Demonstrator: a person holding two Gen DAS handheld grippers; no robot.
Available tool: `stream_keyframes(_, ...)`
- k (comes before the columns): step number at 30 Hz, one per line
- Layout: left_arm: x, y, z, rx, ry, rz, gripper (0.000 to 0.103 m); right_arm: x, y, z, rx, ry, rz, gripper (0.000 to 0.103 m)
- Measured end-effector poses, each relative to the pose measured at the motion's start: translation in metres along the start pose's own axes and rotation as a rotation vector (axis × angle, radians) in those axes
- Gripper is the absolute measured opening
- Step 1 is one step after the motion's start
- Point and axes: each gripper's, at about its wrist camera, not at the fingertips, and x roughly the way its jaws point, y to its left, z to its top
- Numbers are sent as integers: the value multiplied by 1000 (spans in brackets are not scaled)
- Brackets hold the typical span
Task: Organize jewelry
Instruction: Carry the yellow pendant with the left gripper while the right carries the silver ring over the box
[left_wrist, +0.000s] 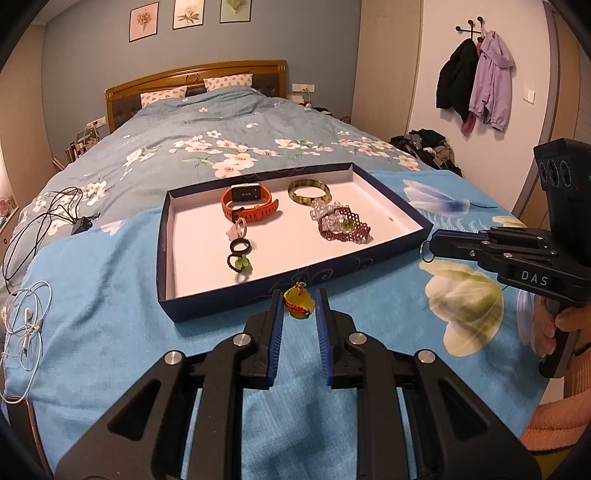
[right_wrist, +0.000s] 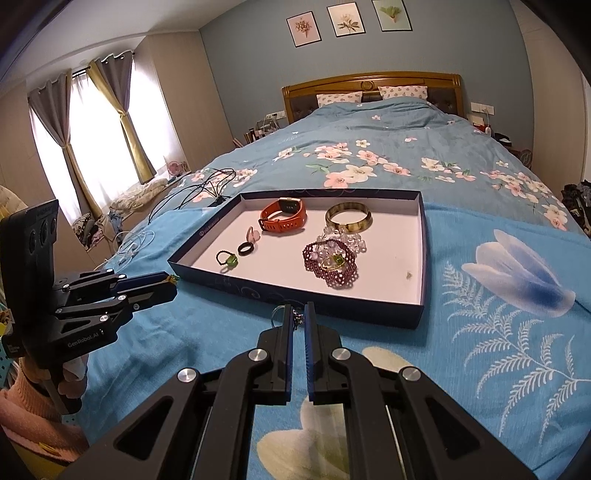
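Observation:
My left gripper (left_wrist: 299, 300) is shut on a yellow-green pendant (left_wrist: 298, 306) with a red and green braided cord, just off the blue blanket in front of the tray. The dark blue tray (left_wrist: 221, 312) with a white floor holds an orange watch (left_wrist: 249, 205), a bangle (left_wrist: 309, 190), a purple beaded bracelet (left_wrist: 349, 227) and several rings. My right gripper (right_wrist: 297, 310) is shut on a thin metal hoop with small beads (right_wrist: 297, 317), close to the tray's (right_wrist: 295, 295) near wall. From the side, the left gripper (right_wrist: 171, 284) and right gripper (left_wrist: 434, 245) both point at the tray.
Black cables (left_wrist: 48, 210) and white earphones (left_wrist: 26, 321) lie on the bed to the left of the tray. A hand (left_wrist: 554, 332) in a pink sleeve holds the right gripper's handle. Jackets (left_wrist: 476, 81) hang on the far wall. The flowered quilt stretches behind the tray.

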Motion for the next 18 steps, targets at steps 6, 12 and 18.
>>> stream_keyframes(6,-5,2,5,-1,-21,7,18,0,2,4,-3,-11,4,4)
stream_keyframes(12,-7,4,8,-6,-37,15,18,-1,3,8,-10,-21,5,4)
stream_keyframes(18,-8,5,12,-8,-47,21,18,-1,3,11,-11,-29,6,4)
